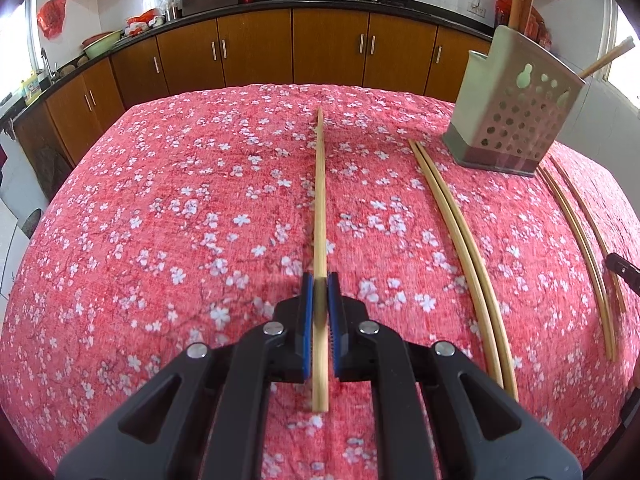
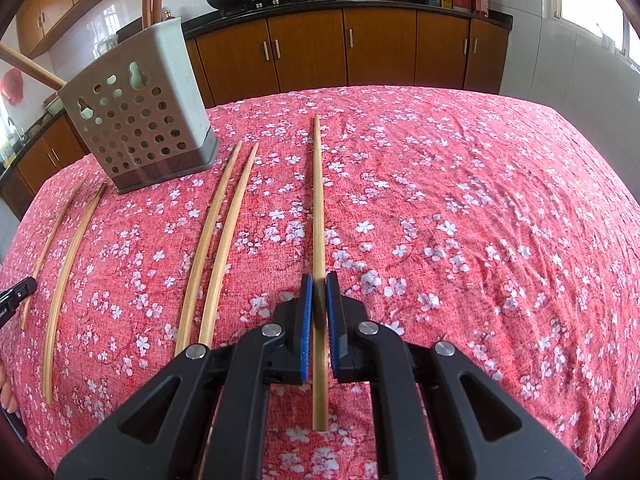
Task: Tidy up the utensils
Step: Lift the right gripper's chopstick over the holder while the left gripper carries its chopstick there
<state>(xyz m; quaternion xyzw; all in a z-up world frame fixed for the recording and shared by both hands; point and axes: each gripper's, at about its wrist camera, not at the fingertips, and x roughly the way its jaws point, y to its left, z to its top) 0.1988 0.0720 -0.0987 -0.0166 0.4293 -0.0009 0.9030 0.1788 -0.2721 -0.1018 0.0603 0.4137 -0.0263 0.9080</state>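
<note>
1. The left gripper (image 1: 320, 292) is squeezed tight on one chopstick (image 1: 320, 200). The stick runs straight out ahead btwn the blue pads (image 1: 307, 320), w/ a short bit sticking out behind them.
2. The right gripper (image 2: 319, 292) is pinched shut on its own stick (image 2: 319, 208) the same way, near the back end.
3. The holder (image 2: 140, 120), a pale box w/ lots of round holes, stands on the red flower cloth (image 2: 480, 220). It sits btwn the two grippers, and some sticks already poke out its top.
4. Two pairs of sticks (image 2: 218, 240) lie flat on the cloth near the holder, not picked up yet. One pair is just beside its base; the other is on its far side.
5. How they handle, I think: v. light, thin, stiff, smooth wood. They prob. slip or spin if held loose.
6. Best spot to grab: the thick end, like now, so the long front end can go down into the holder.
7. Watch out: a long stick wobbles at the tip, so aim slow at the top opening.
</note>
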